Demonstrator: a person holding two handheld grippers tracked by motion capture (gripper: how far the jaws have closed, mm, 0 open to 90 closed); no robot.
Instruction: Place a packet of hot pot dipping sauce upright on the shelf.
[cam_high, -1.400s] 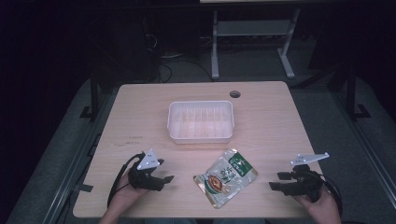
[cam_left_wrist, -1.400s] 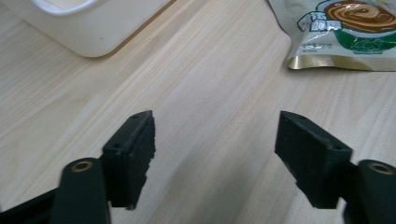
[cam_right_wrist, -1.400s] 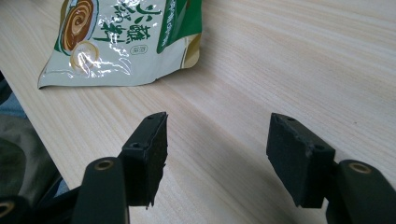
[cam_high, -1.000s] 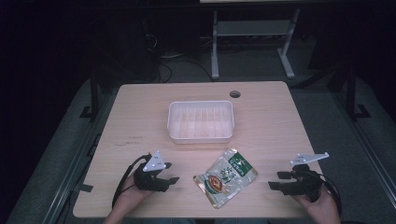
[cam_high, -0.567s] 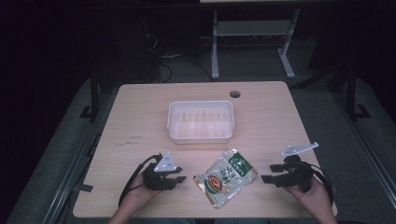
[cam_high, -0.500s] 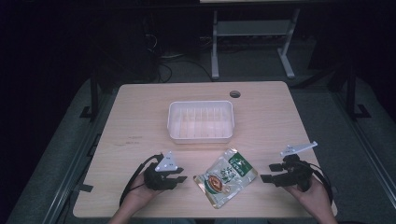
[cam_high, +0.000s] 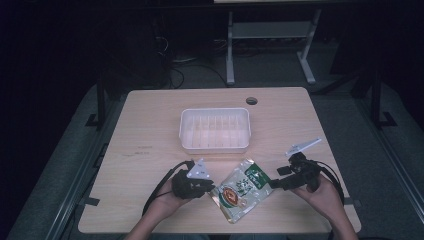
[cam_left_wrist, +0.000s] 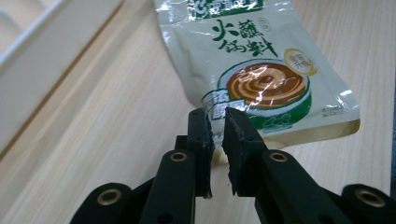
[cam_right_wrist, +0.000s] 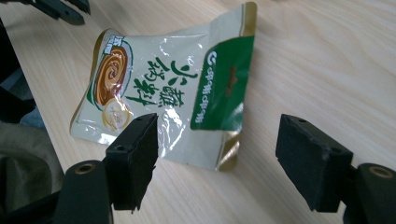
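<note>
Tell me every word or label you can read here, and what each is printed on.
"火锅蘸料": large dark characters on the sauce packet lying on the table.
White print on the packet's green top band: too blurred to read.
Small round gold badge and small white label: too small.
White tray: no text.

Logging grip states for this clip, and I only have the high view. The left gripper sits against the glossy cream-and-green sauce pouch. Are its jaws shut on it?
Observer: No. In the left gripper view the left gripper has its jaws nearly shut with a thin gap between them, just short of the pouch's edge, nothing pinched.
Operator: And the right gripper?
Observer: The right gripper is wide open, its jaws spread at the pouch's green-header end, touching nothing.
Operator: Does the pouch lie flat?
Observer: Not quite. In the right gripper view the header corner curls up off the light wooden table.
</note>
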